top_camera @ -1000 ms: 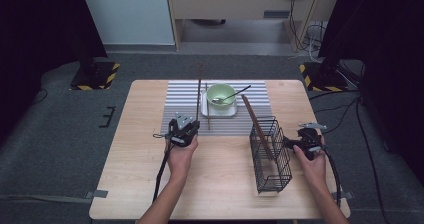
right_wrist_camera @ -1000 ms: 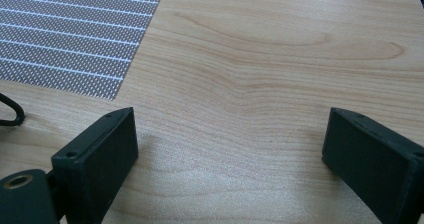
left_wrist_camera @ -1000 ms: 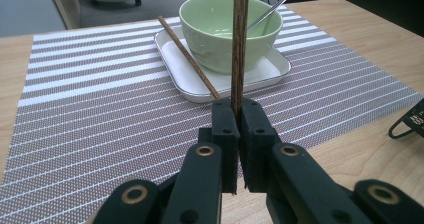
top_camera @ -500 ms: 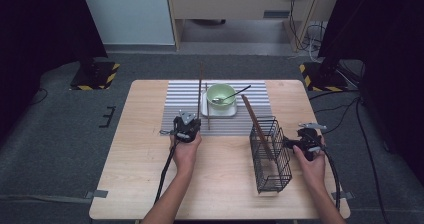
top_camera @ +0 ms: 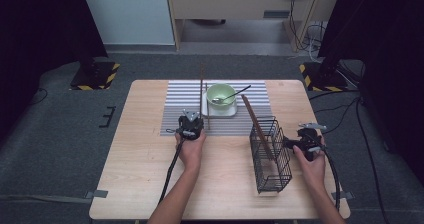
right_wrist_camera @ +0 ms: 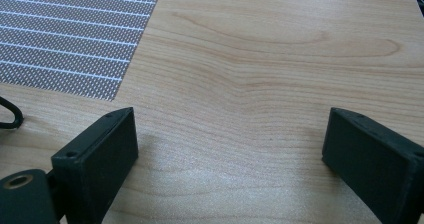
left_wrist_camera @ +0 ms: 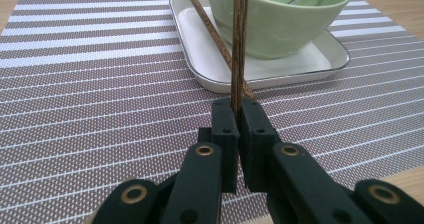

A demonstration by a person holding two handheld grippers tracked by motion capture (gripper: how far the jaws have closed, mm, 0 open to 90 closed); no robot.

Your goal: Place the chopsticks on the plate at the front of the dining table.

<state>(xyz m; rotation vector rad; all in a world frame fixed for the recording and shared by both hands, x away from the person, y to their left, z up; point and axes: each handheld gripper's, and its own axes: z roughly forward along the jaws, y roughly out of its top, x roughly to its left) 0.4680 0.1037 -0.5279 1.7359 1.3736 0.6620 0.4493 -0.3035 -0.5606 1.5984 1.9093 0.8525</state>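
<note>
No readable text, labels, brands or numbers anywhere. Closest to a sign: yellow-black hazard striping on the stand bases (top_camera: pixel 95 74) on the floor, off both far corners of the table (top_camera: pixel 150 184). Nothing printed on the striped placemat (top_camera: pixel 185 91) lying on that table.
</note>
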